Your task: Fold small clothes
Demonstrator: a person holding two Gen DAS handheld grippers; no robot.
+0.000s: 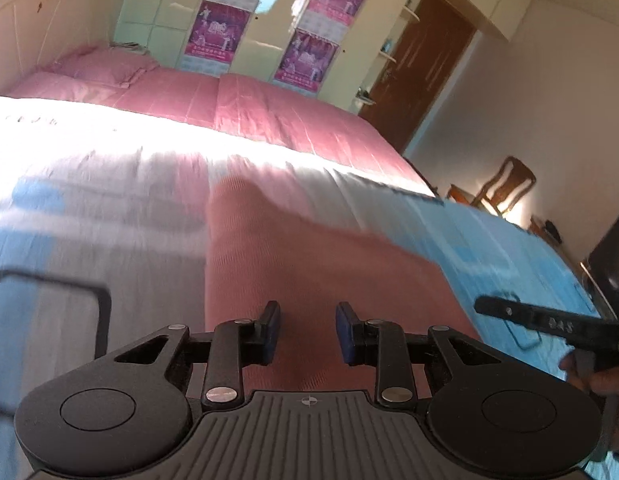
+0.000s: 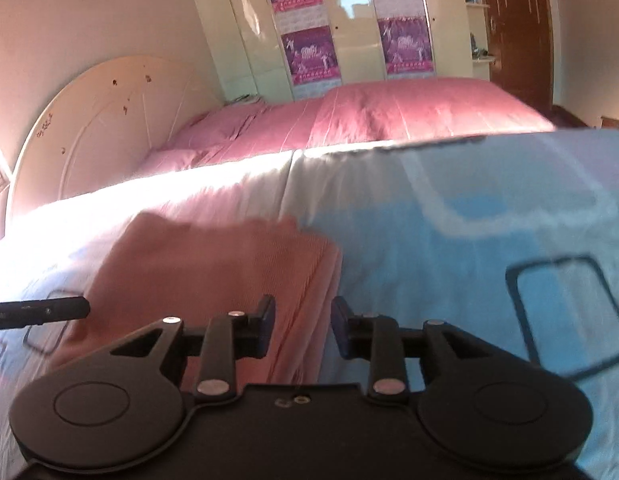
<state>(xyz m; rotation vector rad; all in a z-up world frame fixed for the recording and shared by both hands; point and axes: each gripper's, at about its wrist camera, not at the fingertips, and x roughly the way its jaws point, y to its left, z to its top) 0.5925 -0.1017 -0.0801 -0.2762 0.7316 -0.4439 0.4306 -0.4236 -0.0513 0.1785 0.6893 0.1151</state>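
A salmon-pink ribbed garment (image 1: 309, 256) lies folded into a long stack on a light blue sheet (image 1: 509, 248) on the bed. It also shows in the right wrist view (image 2: 213, 264). My left gripper (image 1: 307, 330) is open and empty, its fingers just above the garment's near end. My right gripper (image 2: 303, 330) is open and empty over the garment's right edge, where the layered fold shows. The right gripper's finger (image 1: 549, 322) enters the left wrist view from the right. The left gripper's finger (image 2: 41, 310) enters the right wrist view from the left.
The blue sheet (image 2: 469, 220) with square outlines covers the near bed; a pink bedspread (image 2: 389, 116) and pillows (image 1: 101, 66) lie beyond. A wardrobe with purple posters (image 1: 225, 28), a brown door (image 1: 425, 64) and a wooden chair (image 1: 501, 188) stand behind.
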